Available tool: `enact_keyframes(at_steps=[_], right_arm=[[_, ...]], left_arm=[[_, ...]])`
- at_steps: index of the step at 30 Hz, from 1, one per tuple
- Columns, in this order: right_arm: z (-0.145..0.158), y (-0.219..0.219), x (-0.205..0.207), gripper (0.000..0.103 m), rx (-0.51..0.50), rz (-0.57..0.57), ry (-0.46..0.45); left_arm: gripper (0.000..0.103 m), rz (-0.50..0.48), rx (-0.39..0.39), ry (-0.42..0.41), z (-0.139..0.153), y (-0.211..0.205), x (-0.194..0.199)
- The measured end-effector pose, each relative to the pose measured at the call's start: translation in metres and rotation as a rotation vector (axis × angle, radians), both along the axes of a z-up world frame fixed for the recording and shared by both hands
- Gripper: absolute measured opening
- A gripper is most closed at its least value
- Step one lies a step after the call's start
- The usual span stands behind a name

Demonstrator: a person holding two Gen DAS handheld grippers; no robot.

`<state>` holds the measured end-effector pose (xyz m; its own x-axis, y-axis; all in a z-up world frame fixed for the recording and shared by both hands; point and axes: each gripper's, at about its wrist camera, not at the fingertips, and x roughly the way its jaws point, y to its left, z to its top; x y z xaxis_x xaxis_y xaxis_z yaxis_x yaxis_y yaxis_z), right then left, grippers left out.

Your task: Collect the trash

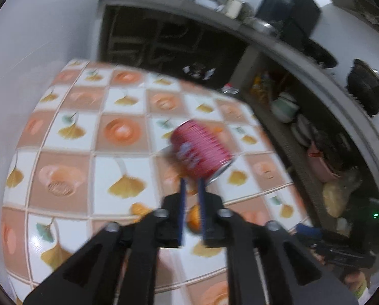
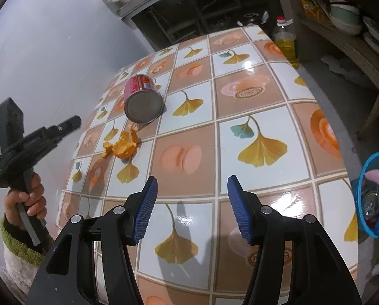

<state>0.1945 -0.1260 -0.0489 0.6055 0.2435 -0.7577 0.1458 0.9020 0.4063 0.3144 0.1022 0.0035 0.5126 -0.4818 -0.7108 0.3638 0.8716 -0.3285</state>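
Right tool (image 2: pixel 192 204) gapes over table (image 2: pixel 253 106); can (image 2: pixel 142 97) beside peel (image 2: pixel 124 146)

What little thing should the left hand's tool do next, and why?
Probably spread the left gripper wider: its fingers are barely parted, too narrow for the red can lying on its side just ahead on the table.

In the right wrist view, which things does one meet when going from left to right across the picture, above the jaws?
Person's left hand holding the left gripper → orange peel → red can lying on its side → bottle of yellow oil → blue trash basket.
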Motion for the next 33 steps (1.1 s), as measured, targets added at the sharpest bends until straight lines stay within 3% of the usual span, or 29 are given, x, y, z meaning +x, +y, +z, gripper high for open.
enact_keyframes(at_steps=[1,3,8,11,12,16,18,22,27,33], right_arm=[[-0.001,0.002,0.001,0.055,0.002,0.008,0.001],[-0.003,0.006,0.002,0.055,0.005,0.02,0.002],[-0.005,0.012,0.004,0.055,0.002,0.045,0.003],[-0.006,0.014,0.004,0.055,-0.007,0.05,0.003],[-0.007,0.014,0.004,0.055,-0.007,0.049,0.005],[-0.01,0.012,0.005,0.055,-0.001,0.041,0.015],[-0.011,0.013,0.005,0.055,-0.001,0.039,0.017],[-0.011,0.014,0.005,0.055,-0.004,0.038,0.017],[-0.01,0.014,0.004,0.055,-0.005,0.039,0.017],[-0.01,0.014,0.004,0.055,-0.002,0.038,0.016]], left_arm=[[0.031,0.014,0.015,0.024,-0.009,0.005,0.003],[0.038,0.037,0.034,0.055,-0.023,0.014,0.007],[0.039,0.07,0.033,0.12,-0.054,0.027,0.02],[0.038,0.05,0.046,0.116,-0.06,0.023,0.022],[0.037,0.039,0.067,0.102,-0.061,0.02,0.021],[0.012,0.007,0.18,0.061,-0.069,0.005,0.019],[0.005,-0.002,0.234,0.019,-0.069,-0.001,0.017],[0.002,-0.02,0.279,-0.049,-0.062,-0.007,0.01],[0.002,-0.041,0.202,-0.085,-0.036,-0.009,-0.001],[0.002,-0.108,0.002,-0.066,-0.001,-0.023,-0.003]])
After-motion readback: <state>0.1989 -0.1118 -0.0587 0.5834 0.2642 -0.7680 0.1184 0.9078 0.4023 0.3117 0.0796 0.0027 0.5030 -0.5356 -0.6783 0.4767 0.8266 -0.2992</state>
